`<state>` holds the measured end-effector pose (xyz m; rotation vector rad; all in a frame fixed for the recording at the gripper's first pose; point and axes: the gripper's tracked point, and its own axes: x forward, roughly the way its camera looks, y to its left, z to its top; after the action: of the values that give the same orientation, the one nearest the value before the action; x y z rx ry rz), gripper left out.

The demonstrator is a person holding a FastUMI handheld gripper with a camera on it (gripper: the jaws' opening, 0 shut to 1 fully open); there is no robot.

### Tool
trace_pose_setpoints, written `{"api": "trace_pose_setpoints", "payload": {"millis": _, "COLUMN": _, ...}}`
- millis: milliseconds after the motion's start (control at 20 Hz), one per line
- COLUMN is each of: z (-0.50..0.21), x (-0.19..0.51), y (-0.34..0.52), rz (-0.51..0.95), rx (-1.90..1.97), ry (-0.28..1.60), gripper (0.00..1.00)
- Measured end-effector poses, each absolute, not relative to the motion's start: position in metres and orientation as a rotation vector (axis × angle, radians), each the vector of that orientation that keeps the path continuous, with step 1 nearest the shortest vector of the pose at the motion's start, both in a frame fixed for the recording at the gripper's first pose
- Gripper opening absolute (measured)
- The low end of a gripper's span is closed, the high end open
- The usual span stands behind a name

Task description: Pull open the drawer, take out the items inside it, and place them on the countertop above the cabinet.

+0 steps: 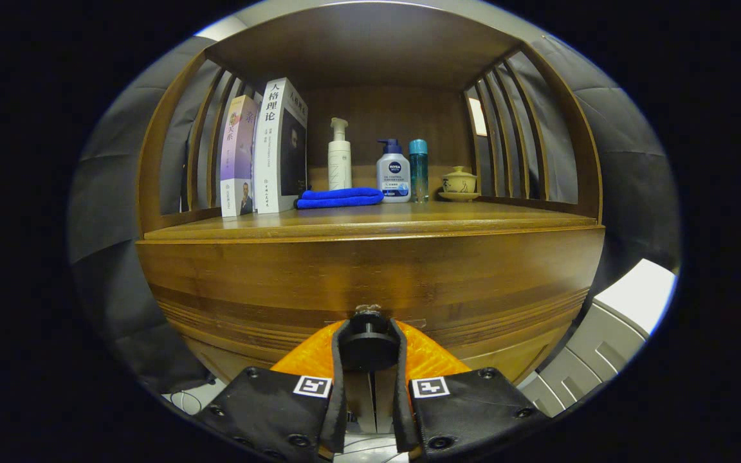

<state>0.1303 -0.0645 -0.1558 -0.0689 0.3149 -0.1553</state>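
Brown wood, striped with darker bands, makes up the drawer front (370, 276) of the cabinet, and the gripper (369, 341) sits right against it, its two fingers narrowed around the round black knob (368, 344), one pressing on each side. The drawer looks closed, its face flush under the countertop (473, 222). On that countertop, beyond the fingers, two books stand upright on the left: a pale purple one (238, 157) and a taller white one (278, 146) whose spine carries Chinese characters. Just beside them lies a folded blue cloth (339, 197). Behind the cloth stands a white pump bottle (339, 156); its lettering is too small to tell. Next comes a white bottle with a blue pump (393, 172) bearing a round dark-blue NIVEA badge, touching or nearly touching a slim teal bottle (418, 170). Further right sits a small yellowish lidded cup (458, 183) on a saucer, marked with dark brush strokes
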Motion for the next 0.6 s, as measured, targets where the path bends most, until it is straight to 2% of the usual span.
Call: {"api": "trace_pose_setpoints", "payload": {"millis": 600, "z": -0.151, "x": 0.068, "y": -0.06, "rz": -0.125, "rx": -0.079, "ry": 0.32, "gripper": 0.31}}
